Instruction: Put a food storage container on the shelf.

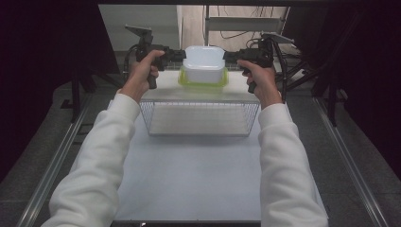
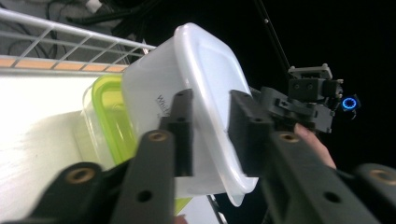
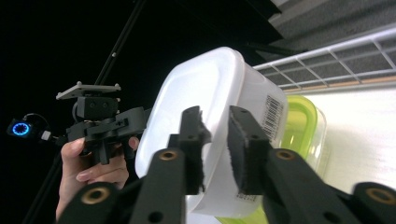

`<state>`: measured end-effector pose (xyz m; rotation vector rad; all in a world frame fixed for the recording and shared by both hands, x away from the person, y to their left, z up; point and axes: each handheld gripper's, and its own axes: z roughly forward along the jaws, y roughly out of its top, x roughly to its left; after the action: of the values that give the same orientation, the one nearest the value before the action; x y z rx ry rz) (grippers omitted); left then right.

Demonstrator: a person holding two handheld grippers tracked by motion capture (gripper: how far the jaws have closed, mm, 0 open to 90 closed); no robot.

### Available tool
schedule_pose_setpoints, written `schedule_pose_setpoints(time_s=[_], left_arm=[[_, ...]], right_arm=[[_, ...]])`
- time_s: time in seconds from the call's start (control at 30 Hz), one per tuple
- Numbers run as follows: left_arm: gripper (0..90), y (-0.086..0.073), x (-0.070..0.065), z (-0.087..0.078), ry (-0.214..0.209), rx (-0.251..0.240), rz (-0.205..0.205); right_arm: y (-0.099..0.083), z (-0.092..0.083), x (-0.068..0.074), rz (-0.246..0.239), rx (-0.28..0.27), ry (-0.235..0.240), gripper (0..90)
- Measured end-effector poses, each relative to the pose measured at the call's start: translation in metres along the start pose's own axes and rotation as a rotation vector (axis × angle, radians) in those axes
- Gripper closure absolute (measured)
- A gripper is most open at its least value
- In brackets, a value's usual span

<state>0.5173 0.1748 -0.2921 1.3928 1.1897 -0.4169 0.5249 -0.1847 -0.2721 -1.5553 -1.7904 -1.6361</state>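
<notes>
So you've got the white tub (image 1: 204, 64) held up between both grippers at the far end of the table (image 1: 189, 175), just past the wire basket (image 1: 198, 118). It sits open side up in the high view, right over a second tub with a green rim (image 1: 203, 81), and I can't tell whether the two touch. Your left gripper (image 1: 177, 55) is clamped on the white tub's left rim; in the left gripper view the wall of the tub (image 2: 205, 88) runs between the two jaws, with the green-rimmed tub (image 2: 109, 116) behind it. Your right gripper (image 1: 230, 56) pinches the right rim the same way, and its own view shows the tub (image 3: 210, 93) tilted with a barcode label (image 3: 271, 114) on its side. Both your hands (image 1: 142, 73) are wrapped round the handles, white sleeves (image 1: 94, 175) coming in from the near edge. The basket looks empty, sitting mid-table.
</notes>
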Motion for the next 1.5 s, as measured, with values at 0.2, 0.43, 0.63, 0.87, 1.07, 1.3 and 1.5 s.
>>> schedule_pose_setpoints(time_s=[0.2, 0.43, 0.63, 0.87, 1.07, 1.3, 1.5], left_arm=[[47.2, -0.005, -0.013, -0.005, 0.024, -0.034, 0.096], [38.8, -0.016, -0.032, -0.014, 0.123, -0.05, 0.248], [34.9, -0.03, -0.04, -0.023, 0.121, -0.051, 0.325], [33.7, -0.063, -0.033, -0.038, 0.121, -0.051, 0.378], [33.4, -0.096, -0.027, -0.053, 0.109, -0.056, 0.438], [33.4, -0.149, -0.022, -0.065, 0.182, -0.015, 0.536], [32.8, -0.193, -0.005, -0.07, 0.189, 0.04, 0.522]], right_arm=[[-0.006, -0.01, 0.015, -0.129, -0.05, -0.052, 55.5], [-0.013, -0.03, 0.024, -0.284, -0.068, -0.061, 46.1], [-0.026, -0.042, 0.022, -0.373, -0.06, -0.065, 41.6], [-0.051, -0.066, 0.012, -0.446, -0.066, -0.07, 38.1], [-0.083, -0.082, 0.004, -0.496, -0.055, -0.062, 35.5], [-0.127, -0.089, -0.01, -0.558, -0.002, -0.094, 33.4], [-0.165, -0.094, -0.028, -0.559, 0.023, -0.101, 32.3]])
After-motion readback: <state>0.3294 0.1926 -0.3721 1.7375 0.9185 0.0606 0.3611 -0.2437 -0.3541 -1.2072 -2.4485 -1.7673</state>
